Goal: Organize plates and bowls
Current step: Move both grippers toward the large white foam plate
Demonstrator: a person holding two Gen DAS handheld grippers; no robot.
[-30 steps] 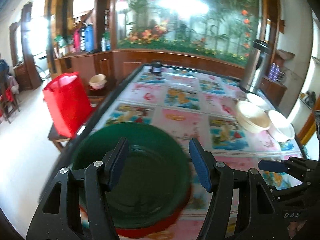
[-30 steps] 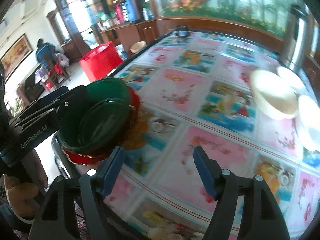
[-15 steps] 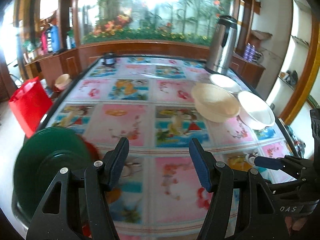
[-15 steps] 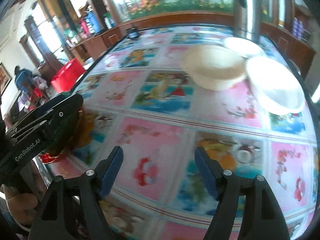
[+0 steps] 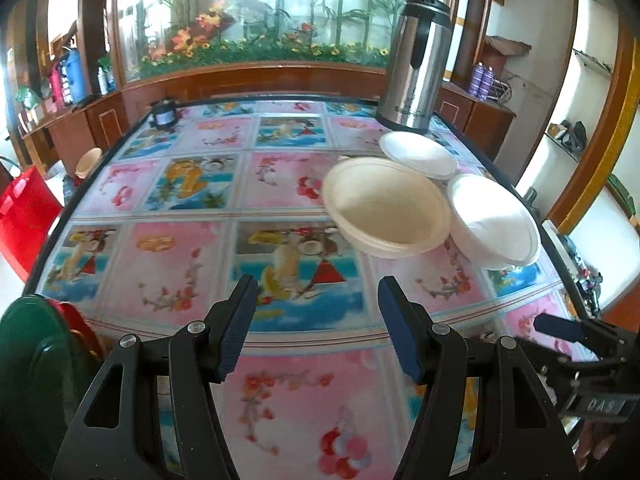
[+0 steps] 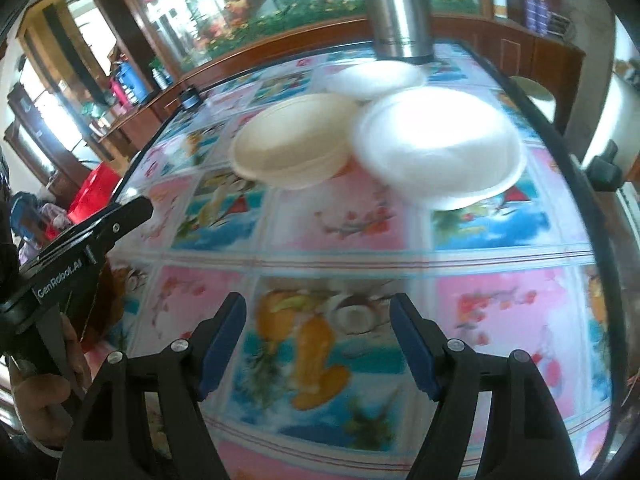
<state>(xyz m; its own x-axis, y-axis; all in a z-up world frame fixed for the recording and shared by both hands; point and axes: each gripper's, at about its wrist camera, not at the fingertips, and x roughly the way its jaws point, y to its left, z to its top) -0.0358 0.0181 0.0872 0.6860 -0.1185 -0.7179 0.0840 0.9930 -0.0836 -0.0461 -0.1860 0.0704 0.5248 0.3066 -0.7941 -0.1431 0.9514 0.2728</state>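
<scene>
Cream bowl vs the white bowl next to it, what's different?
The cream bowl is beige; the white bowl is plain white. The cream bowl lies nearer the table's middle, the white bowl by its right edge. In the right wrist view the white one looks larger, perhaps only from nearness. Both sit upright and empty, rims apparently touching.
</scene>
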